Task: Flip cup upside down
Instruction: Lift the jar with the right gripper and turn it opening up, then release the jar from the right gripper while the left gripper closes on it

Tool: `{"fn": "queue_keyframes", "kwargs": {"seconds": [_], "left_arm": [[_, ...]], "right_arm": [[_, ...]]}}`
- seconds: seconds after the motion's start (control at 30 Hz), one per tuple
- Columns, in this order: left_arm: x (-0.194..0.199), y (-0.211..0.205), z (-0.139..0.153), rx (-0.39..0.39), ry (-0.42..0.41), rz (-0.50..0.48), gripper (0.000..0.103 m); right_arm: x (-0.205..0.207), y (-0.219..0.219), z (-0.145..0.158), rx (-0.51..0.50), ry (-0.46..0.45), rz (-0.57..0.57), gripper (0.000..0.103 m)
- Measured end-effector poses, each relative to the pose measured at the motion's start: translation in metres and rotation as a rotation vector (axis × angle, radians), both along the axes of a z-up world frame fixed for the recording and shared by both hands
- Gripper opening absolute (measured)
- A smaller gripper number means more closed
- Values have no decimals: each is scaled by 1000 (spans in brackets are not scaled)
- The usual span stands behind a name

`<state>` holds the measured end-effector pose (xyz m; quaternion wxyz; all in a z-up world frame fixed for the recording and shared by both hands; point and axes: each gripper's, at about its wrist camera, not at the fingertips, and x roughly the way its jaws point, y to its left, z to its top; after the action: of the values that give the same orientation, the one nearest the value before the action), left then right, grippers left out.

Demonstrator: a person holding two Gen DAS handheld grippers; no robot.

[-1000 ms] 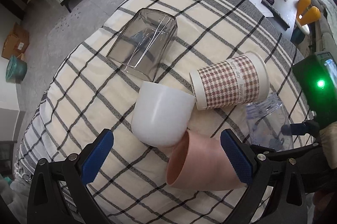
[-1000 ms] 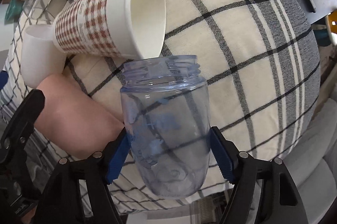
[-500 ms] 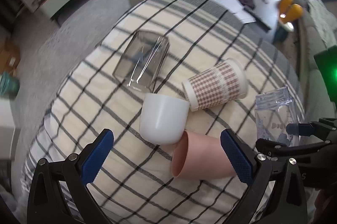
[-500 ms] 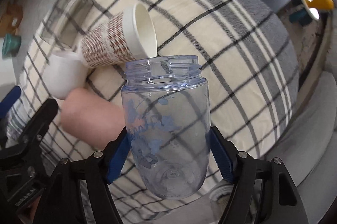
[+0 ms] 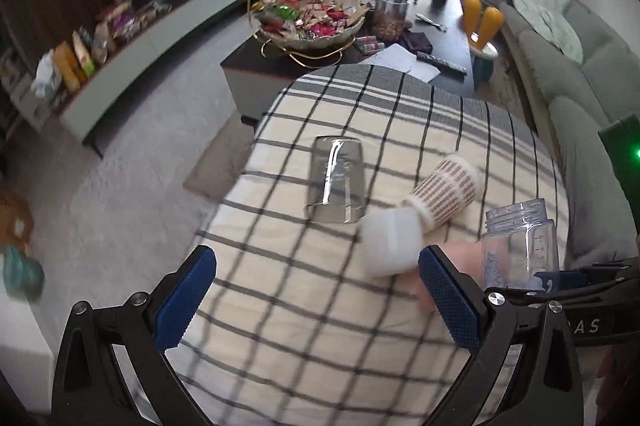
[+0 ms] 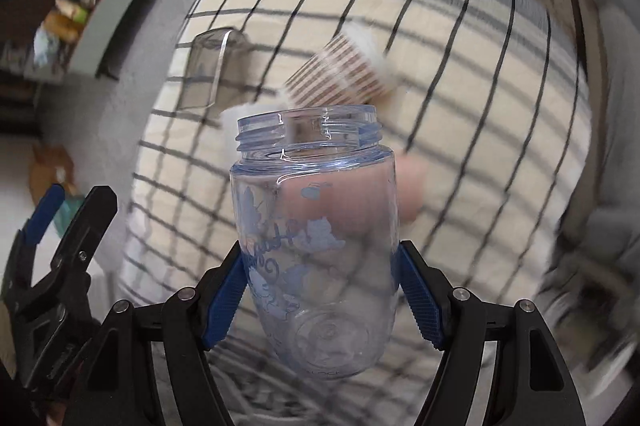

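Note:
My right gripper [image 6: 322,296] is shut on a clear blue plastic cup [image 6: 316,226] with a threaded rim and blue print, held in the air above the checked table, mouth pointing away from the camera. The cup also shows in the left wrist view [image 5: 518,246] at the right, mouth up. My left gripper [image 5: 316,300] is open and empty, raised above the table's near side.
On the checked tablecloth [image 5: 400,130] lie a smoky glass tumbler [image 5: 336,184], a houndstooth paper cup [image 5: 446,188], a white cup [image 5: 390,242] and a pink cup [image 6: 408,190], all on their sides. A dark coffee table with a snack bowl [image 5: 312,22] stands behind; a sofa [image 5: 580,74] is right.
Both grippers have risen and tilted up away from the table. The blue cup went up with the right gripper, off the cloth. The view is blurred by motion.

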<state>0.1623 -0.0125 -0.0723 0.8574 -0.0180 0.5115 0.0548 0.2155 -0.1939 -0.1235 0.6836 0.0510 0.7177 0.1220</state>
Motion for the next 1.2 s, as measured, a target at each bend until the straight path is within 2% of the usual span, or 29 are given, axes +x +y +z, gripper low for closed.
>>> {"fn": "queue_keyframes", "kwargs": {"seconds": [0.13, 0.3, 0.5, 0.67, 0.77, 1.2], "left_arm": [[-19, 19, -7, 13, -3, -53, 103], [-38, 48, -12, 24, -22, -70, 103], [-51, 79, -28, 5, -13, -73, 103], [-52, 94, -43, -5, -9, -74, 103], [-49, 101, -51, -21, -5, -78, 103], [-35, 103, -63, -17, -9, -82, 103]], "right_arm": [[-30, 18, -19, 91, 31, -103, 73], [-52, 44, -49, 195, 93, -184, 73], [-64, 75, -85, 258, 143, -250, 73], [-67, 90, -108, 253, 165, -291, 73], [-64, 92, -115, 233, 141, -319, 73], [-31, 95, -111, 192, 94, -310, 73]]}}
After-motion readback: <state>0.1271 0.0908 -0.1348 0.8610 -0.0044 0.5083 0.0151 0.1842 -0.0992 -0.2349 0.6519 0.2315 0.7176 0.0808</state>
